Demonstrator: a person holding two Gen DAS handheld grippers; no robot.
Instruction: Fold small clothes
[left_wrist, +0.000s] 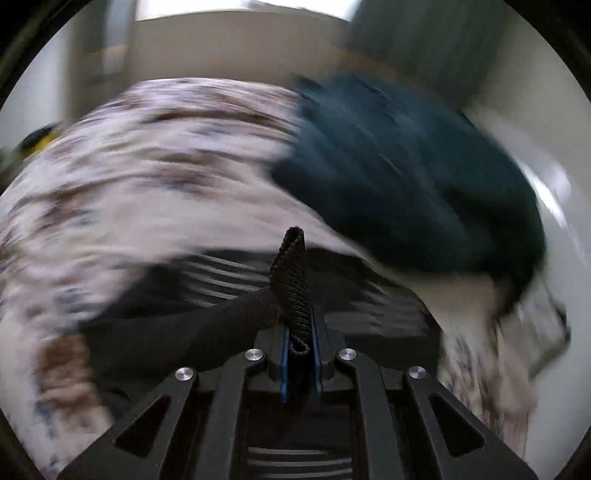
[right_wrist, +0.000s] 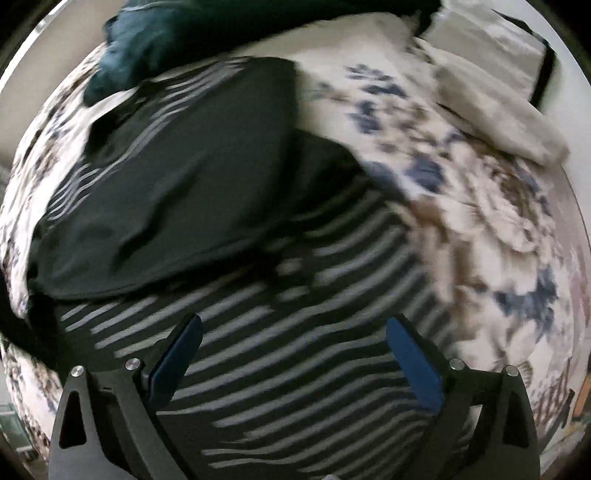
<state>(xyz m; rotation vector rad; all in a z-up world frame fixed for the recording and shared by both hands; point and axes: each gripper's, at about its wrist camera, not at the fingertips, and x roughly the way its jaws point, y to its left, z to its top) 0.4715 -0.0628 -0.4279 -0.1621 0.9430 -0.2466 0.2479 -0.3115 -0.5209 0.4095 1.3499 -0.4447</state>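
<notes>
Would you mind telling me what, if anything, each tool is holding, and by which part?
The left tool is shut on a folded black fabric edge of the garment. The right tool is open above the striped garment, holding nothing.

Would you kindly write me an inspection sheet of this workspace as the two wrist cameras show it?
Surface: bed cover, floral, white with blue and brown.
Job's things: striped garment, black and grey, spread under the right gripper; black cloth lying over its far part.
Clutter: dark teal cloth at the far edge; beige pillow.
Grippers: left gripper shut on a black ribbed edge; right gripper open, nothing between its fingers.
Cables: nothing seen.
Surroundings: pale wall, blurred.
</notes>
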